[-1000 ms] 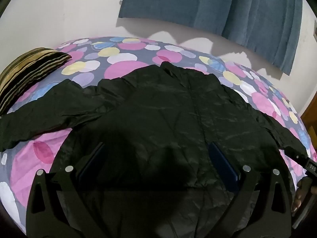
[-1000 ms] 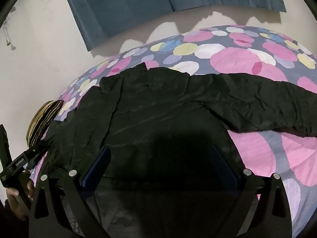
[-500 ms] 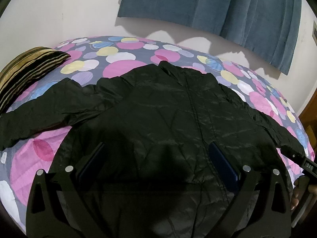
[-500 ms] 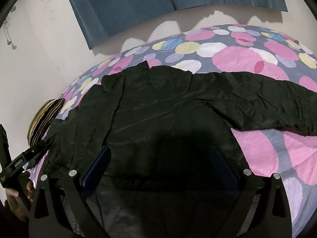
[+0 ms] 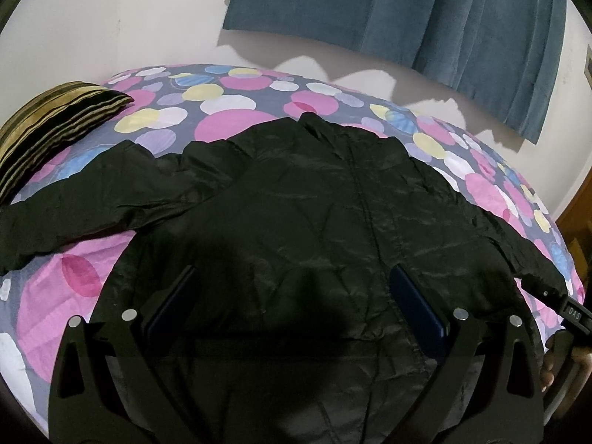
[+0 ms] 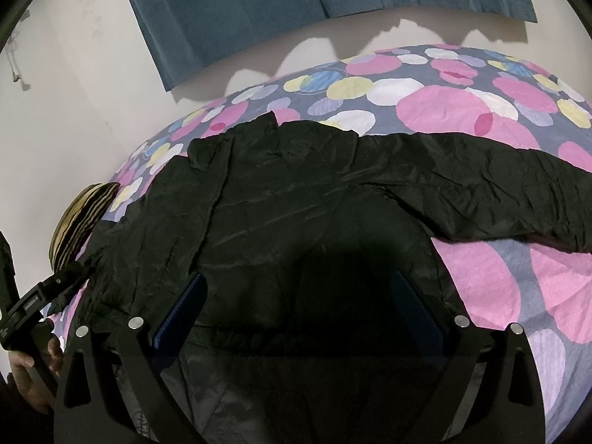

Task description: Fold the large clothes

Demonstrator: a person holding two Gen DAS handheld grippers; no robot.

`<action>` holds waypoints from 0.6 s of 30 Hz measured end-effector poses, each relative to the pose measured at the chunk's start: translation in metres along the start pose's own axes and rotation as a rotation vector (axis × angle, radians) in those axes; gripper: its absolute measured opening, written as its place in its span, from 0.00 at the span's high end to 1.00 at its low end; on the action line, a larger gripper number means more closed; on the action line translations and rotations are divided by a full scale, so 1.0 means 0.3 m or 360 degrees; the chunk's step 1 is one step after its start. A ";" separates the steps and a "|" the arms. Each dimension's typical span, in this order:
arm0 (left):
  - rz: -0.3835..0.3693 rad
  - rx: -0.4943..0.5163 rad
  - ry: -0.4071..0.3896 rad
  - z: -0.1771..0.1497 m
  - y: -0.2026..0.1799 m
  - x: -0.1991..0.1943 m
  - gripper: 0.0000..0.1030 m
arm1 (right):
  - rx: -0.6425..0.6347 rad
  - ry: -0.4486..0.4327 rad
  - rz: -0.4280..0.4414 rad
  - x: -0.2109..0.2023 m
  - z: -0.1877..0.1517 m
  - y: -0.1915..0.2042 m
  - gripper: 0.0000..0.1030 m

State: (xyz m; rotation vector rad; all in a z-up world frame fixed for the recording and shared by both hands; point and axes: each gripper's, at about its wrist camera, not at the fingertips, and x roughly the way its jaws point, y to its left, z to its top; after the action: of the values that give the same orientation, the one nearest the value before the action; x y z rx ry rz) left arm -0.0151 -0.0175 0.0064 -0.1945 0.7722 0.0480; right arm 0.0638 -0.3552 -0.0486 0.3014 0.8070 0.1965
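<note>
A large black jacket (image 5: 314,199) lies spread flat on the bed, collar toward the far wall, both sleeves stretched out sideways. It also shows in the right wrist view (image 6: 314,199). My left gripper (image 5: 292,288) is open and empty, hovering above the jacket's lower body. My right gripper (image 6: 296,292) is open and empty, above the hem on the other side. The left sleeve (image 5: 74,199) reaches left; the right sleeve (image 6: 499,192) reaches right. The right gripper's tip shows at the left view's right edge (image 5: 569,310).
The bed has a sheet with pink, yellow and blue circles (image 5: 229,122). A striped brown pillow (image 5: 48,133) lies at the far left corner. A blue curtain (image 5: 407,11) hangs on the white wall behind. A wooden edge (image 5: 581,214) stands at the right.
Both grippers have drawn back and risen slightly, so the jacket sits a little lower and farther in each view. The jacket has not moved.
</note>
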 end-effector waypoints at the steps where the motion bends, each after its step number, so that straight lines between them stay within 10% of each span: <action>1: -0.0008 -0.0001 -0.0002 0.000 0.017 0.000 0.02 | -0.0001 0.0000 0.0000 0.000 0.000 0.000 0.04; 18: -0.0004 -0.0009 0.0028 -0.008 0.041 0.015 0.02 | -0.0008 0.0007 -0.0005 -0.001 -0.001 0.000 0.04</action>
State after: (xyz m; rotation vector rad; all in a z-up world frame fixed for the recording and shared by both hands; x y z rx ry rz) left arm -0.0151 -0.0061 -0.0004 -0.2012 0.7894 0.0462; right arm 0.0633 -0.3550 -0.0486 0.2953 0.8109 0.1962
